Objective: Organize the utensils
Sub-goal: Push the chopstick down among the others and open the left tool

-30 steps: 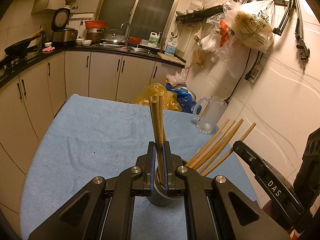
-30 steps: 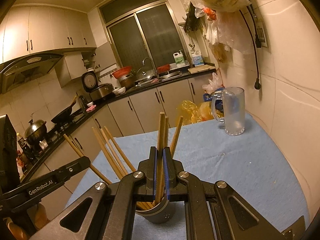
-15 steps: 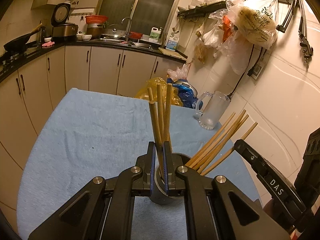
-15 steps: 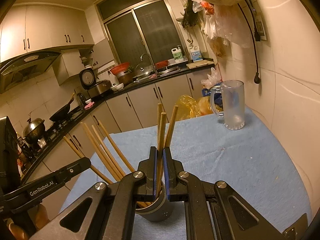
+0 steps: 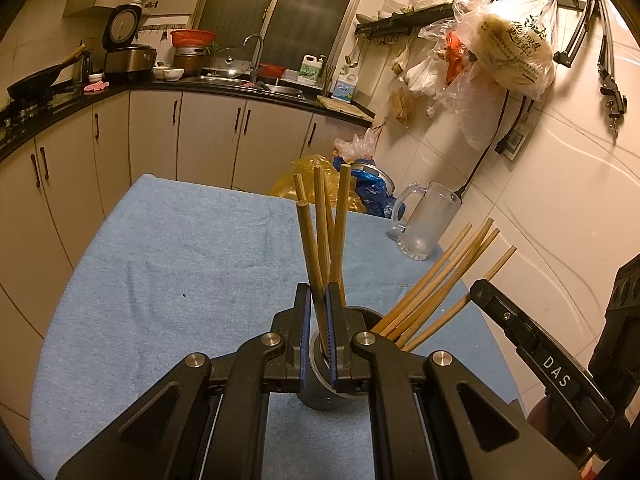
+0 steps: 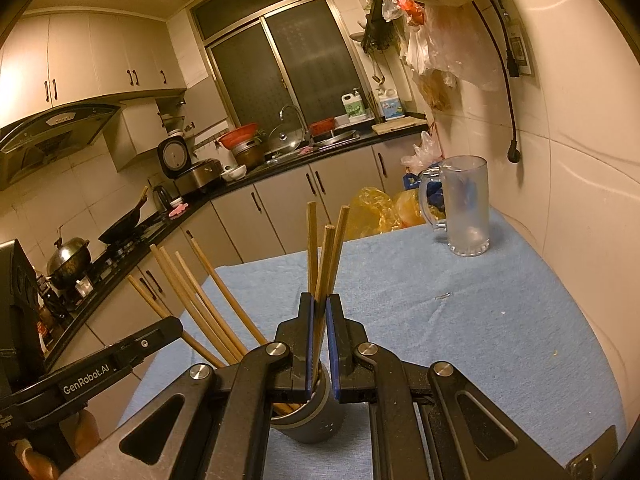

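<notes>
**Both grippers pinching chopsticks over the holder**

Wooden chopsticks (image 5: 320,240) are standing in a dark grey utensil holder (image 6: 316,420) that is sitting on the blue cloth (image 5: 168,264) near its closer edge. One cluster is rising almost upright; another bunch of chopsticks (image 5: 440,280) is leaning out over the holder's rim, fanned apart. The left gripper (image 5: 318,320) is hovering right above the holder, its blue-padded jaws nearly closed and pinching an upright stick. The right gripper (image 6: 319,328) is doing likewise, its jaws pressing on the upright sticks from the other side. A frosted glass mug (image 6: 464,208) is standing well apart on the cloth's far corner, beside the tiled wall (image 6: 580,208).
</notes>
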{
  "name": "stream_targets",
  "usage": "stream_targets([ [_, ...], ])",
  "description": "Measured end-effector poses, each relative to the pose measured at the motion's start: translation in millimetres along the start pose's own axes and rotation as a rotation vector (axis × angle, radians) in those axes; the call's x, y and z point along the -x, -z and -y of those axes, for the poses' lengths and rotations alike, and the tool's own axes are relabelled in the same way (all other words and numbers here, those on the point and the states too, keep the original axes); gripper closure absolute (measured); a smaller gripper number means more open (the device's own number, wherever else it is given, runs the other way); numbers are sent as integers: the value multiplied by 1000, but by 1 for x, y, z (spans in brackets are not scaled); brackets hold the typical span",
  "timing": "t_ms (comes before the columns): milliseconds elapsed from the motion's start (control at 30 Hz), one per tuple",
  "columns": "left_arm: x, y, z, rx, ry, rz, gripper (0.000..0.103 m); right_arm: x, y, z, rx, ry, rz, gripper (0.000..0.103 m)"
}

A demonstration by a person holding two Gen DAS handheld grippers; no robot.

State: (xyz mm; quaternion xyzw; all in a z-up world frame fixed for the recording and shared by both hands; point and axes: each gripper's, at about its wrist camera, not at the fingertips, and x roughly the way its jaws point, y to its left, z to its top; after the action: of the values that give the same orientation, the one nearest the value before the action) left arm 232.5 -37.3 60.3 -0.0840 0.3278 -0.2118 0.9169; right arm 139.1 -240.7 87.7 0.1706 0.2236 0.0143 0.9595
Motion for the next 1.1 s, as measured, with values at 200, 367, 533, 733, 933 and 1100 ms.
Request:
stream_targets([
  [200,0,0,-1,0,1,1,96,-2,-1,1,-5,-4,-9,95],
  [367,0,1,-1,-1,0,4,96,-1,-1,1,-6,-5,-8,95],
  [533,0,1,-2,1,-1,4,96,-1,-1,1,-4,-5,-5,95],
  [733,1,0,-3,5,-1,3,96,1,-2,1,-4,-10,-10,94],
  [933,2,-2,-2,9,-9,13,83,2,-3,1,-4,-13,-9,90],
  [1100,4,-3,0,7,-13,23,81,6,-4,1,-2,-6,-1,89],
])
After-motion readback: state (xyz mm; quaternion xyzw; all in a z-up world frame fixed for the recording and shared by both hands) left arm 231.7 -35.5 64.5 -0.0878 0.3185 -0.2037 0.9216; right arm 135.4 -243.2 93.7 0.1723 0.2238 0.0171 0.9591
